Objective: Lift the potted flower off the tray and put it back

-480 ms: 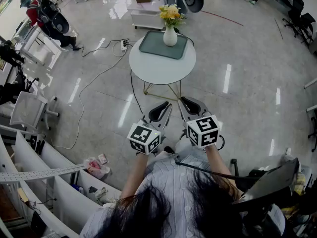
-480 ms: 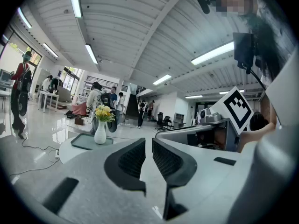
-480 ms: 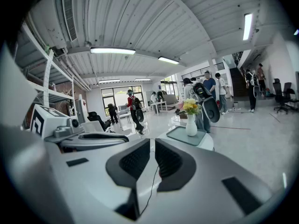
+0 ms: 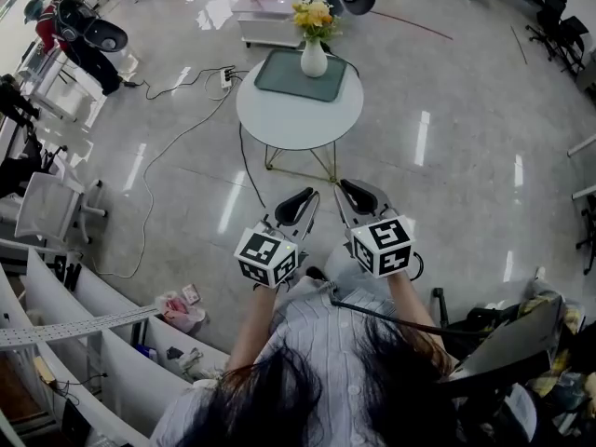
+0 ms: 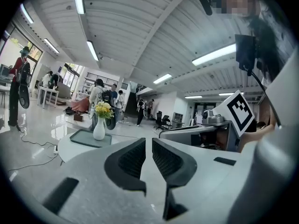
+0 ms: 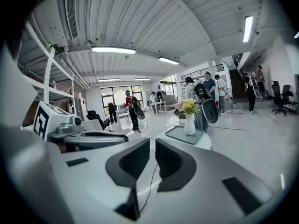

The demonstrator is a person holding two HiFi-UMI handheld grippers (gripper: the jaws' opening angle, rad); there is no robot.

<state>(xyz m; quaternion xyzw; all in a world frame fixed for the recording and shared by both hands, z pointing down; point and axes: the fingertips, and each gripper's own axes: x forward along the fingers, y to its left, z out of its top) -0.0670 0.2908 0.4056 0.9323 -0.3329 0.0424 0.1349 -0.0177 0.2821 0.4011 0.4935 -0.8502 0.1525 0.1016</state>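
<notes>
The flower stands upright in its white vase (image 4: 314,56) on the far right part of the green tray (image 4: 279,74), close to the tray's far edge. The tray lies on the round white table (image 4: 298,124). Nothing of mine is near it. The left gripper (image 4: 300,203) and the right gripper (image 4: 357,196) hang side by side, well short of the table, each with its jaws closed together on nothing.

My worries start with the vase itself. It looks tall, narrow and glossy, with the blooms carrying weight up top, so I think a pinch too high or off-centre could let it slip or swing. If I reach it with the jaws closed like this, I'd push it over rather than take it. On the way back down, the base could catch the tray's raised lip and tip.

The table stands on thin legs, so I judge that a bump from either gripper may rock everything on it. A cable (image 4: 177,142) trails over the floor (image 4: 447,156) and under the table, and a foot could snag it on the approach.
</notes>
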